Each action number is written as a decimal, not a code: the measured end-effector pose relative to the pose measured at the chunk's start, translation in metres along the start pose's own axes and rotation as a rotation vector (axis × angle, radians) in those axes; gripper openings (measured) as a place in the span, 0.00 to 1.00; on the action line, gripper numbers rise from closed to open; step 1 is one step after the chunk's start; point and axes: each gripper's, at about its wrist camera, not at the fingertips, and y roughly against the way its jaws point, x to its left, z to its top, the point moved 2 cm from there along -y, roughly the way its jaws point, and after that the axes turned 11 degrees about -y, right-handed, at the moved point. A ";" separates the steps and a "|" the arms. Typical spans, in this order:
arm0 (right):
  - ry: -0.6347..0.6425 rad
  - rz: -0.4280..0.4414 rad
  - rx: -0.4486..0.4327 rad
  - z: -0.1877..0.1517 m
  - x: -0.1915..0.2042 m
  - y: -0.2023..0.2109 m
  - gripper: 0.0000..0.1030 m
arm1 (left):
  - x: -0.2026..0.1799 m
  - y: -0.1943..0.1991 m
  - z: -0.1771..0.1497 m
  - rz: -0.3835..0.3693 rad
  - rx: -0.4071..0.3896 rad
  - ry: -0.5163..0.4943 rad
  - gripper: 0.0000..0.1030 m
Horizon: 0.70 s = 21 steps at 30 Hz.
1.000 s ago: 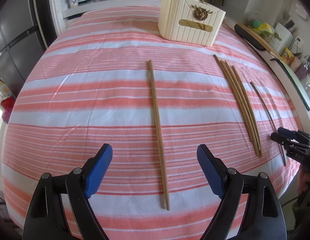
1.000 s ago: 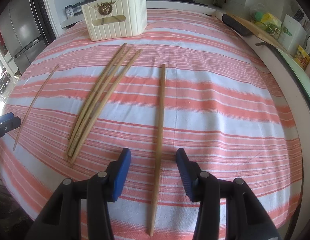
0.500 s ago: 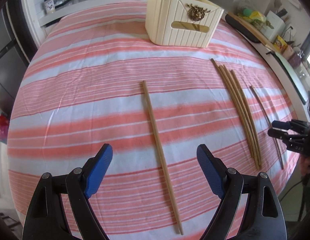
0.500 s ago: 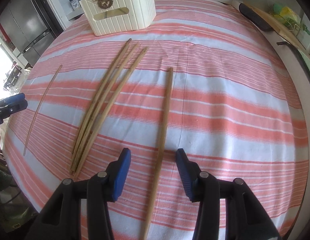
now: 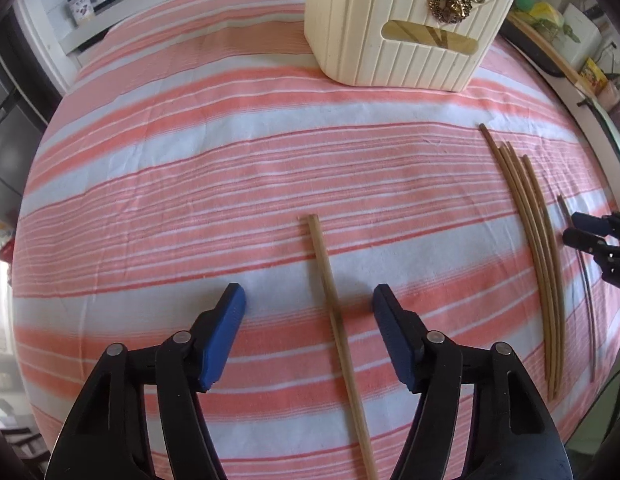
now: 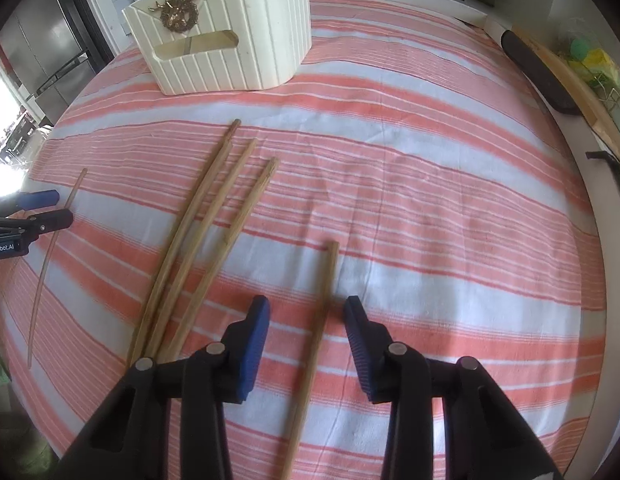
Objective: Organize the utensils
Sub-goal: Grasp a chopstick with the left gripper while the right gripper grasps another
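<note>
While both tongs point steeply down at the striped cloth [image 5: 214,168] covering the counter, each one straddles a separate wooden chopstick. Seen from the left wrist, the left tongs [image 5: 308,306] are closing with a lone chopstick [image 5: 333,312] lying between the blue pads, and neither pad touches the stick. Seen from the right wrist, the right tongs [image 6: 306,316] are closing too, narrower, around another single chopstick [image 6: 315,324] that runs between the pads with a gap on either side. A loose bundle of three chopsticks [image 6: 198,236] lies on the cloth just left of the right tongs, its far ends fanned apart, and a thinner, darker stick [image 6: 50,256] lies well left of that, near the tips of the left tongs [image 6: 46,210]. A cream ribbed holder [image 6: 230,44] with a gold stag ornament [image 6: 178,12] stands upright at the far side of the cloth, with sticks visible through its handle slot.
</note>
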 end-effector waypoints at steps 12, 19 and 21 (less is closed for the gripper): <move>-0.093 0.079 -0.023 0.020 -0.014 0.002 0.06 | 0.007 0.026 0.007 -0.031 -0.098 0.078 0.04; -0.081 0.156 -0.184 0.011 -0.010 0.072 0.06 | 0.006 0.112 -0.004 -0.023 -0.296 0.081 0.04; -0.061 0.165 -0.230 0.009 -0.003 0.097 0.06 | 0.008 0.134 -0.005 -0.025 -0.349 0.079 0.04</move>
